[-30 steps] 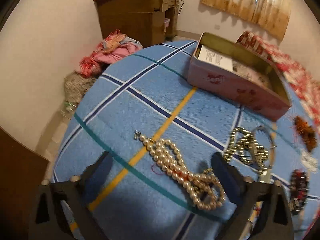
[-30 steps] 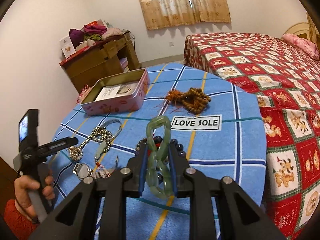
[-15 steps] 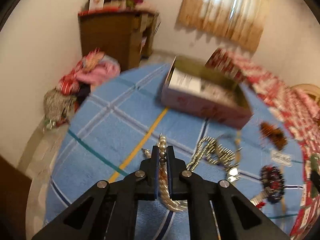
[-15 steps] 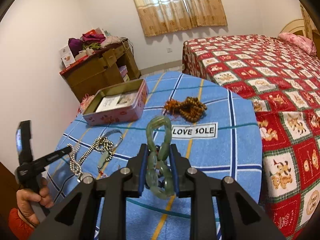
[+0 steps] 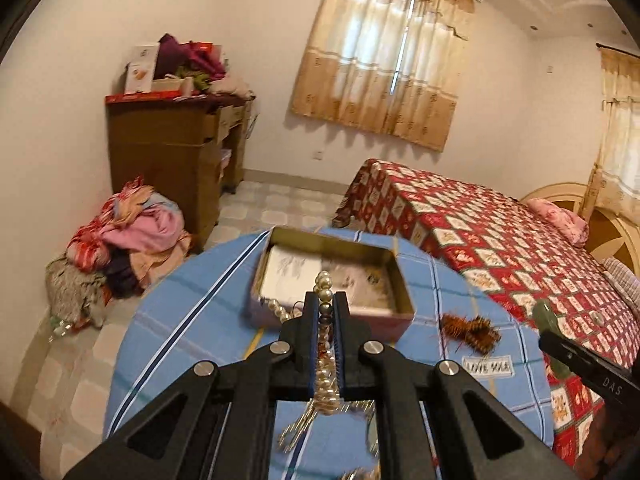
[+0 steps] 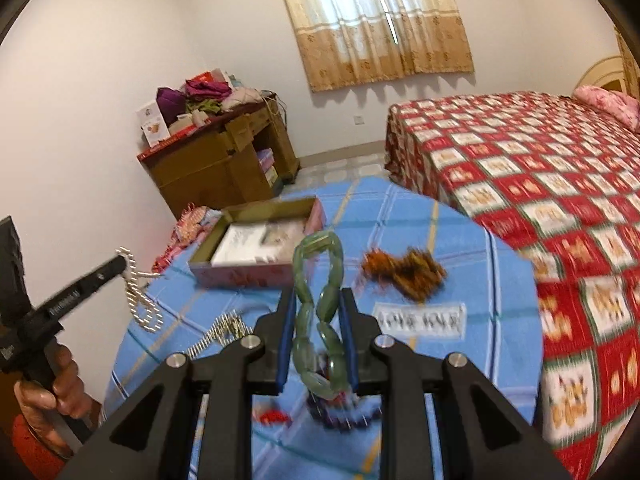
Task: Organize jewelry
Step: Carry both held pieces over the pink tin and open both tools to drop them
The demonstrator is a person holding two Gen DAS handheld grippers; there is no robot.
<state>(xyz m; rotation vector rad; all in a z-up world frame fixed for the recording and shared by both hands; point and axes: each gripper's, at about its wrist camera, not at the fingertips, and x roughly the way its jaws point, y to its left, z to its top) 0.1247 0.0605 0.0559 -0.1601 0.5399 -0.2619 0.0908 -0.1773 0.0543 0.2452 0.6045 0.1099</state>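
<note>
Open pink tin [image 5: 280,314] holding white paper [image 5: 290,276], left tool [image 5: 325,312] clamping pearl necklace [image 5: 325,286]

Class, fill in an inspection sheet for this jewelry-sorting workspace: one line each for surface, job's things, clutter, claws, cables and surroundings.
Surface: round table under a blue plaid cloth with a "LOVE SOLE" label.
Job's things: open pink tin with paper inside; pearl necklace; green bracelet; brown bead string lying on the cloth; gold chain on the cloth.
Clutter: dark beads and a red piece beneath the right claw, blurred.
Claws: left claw shut on the pearl necklace, lifted; right claw shut on the green bracelet.
Cables: nothing seen.
Surroundings: bed, wooden cabinet, clothes pile on the floor, curtained window.
</note>
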